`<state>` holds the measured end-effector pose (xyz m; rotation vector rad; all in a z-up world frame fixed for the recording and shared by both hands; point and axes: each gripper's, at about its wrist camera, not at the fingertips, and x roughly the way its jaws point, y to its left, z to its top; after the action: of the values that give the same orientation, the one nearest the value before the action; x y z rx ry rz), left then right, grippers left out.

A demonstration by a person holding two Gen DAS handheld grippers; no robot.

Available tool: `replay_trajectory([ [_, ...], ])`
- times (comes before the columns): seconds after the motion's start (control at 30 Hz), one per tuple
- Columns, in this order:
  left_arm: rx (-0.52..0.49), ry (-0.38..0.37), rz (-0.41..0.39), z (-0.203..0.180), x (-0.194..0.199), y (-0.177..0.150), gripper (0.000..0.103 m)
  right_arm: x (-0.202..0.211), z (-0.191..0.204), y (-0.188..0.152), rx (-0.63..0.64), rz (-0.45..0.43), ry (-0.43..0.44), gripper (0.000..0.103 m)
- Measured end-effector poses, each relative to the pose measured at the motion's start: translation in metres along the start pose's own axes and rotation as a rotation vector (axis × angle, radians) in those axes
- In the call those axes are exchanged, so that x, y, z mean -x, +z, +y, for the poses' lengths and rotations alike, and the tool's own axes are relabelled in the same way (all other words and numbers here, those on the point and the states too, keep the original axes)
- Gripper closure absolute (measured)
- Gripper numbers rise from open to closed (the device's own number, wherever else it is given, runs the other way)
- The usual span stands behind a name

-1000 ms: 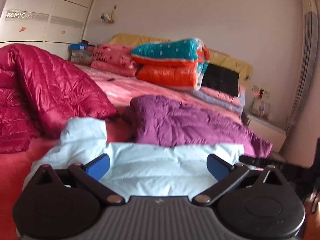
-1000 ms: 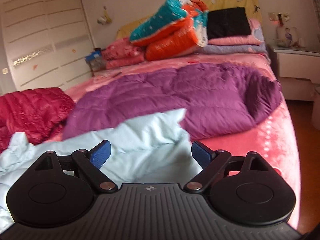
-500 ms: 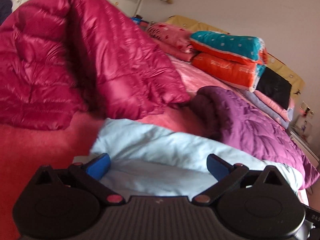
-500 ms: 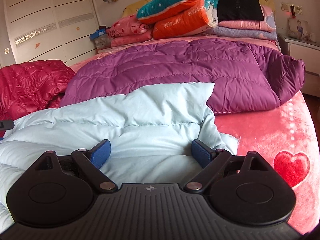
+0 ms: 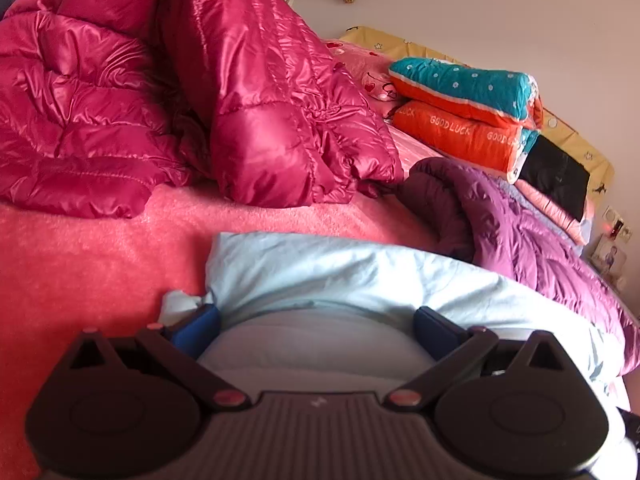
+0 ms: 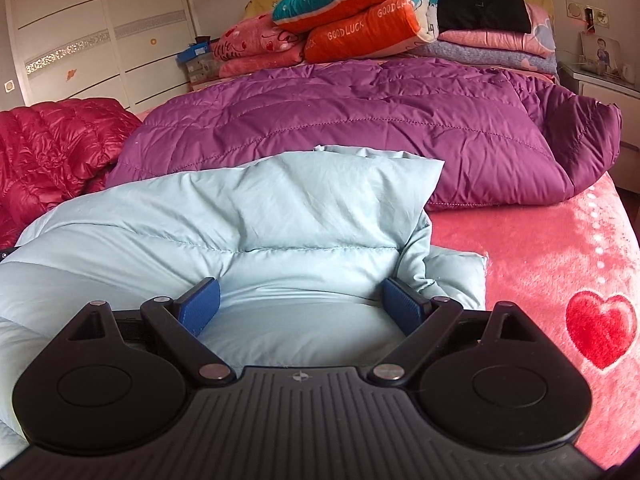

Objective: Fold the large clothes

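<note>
Lying between both splayed grippers: pale-blue jacket [image 6: 248,216]

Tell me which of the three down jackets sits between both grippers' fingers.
The light blue jacket; the purple jacket and the red jacket lie farther back on the bed.

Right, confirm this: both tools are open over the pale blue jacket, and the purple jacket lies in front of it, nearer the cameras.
Wrong on position. The right wrist view shows the purple jacket behind the pale blue jacket, farther from the cameras. Both the left tool and right tool are open over it.
</note>
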<state>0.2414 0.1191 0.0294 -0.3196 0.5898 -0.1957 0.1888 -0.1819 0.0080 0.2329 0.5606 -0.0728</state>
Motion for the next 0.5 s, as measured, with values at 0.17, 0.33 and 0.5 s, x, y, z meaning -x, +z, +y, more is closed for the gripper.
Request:
replay_trajectory([
  [0.17,0.007,0.008,0.036,-0.004,0.008,0.011,0.001,0.014,-0.013,0.015,-0.043,0.053,0.073,0.0],
  [0.33,0.158,-0.123,0.036,0.009,0.041,0.025,0.001,0.038,-0.062,0.032,-0.231,0.076,0.24,0.0],
  [0.5,0.15,-0.113,0.096,0.028,0.065,0.038,0.001,0.046,-0.128,0.025,-0.445,0.108,0.283,0.0],
])
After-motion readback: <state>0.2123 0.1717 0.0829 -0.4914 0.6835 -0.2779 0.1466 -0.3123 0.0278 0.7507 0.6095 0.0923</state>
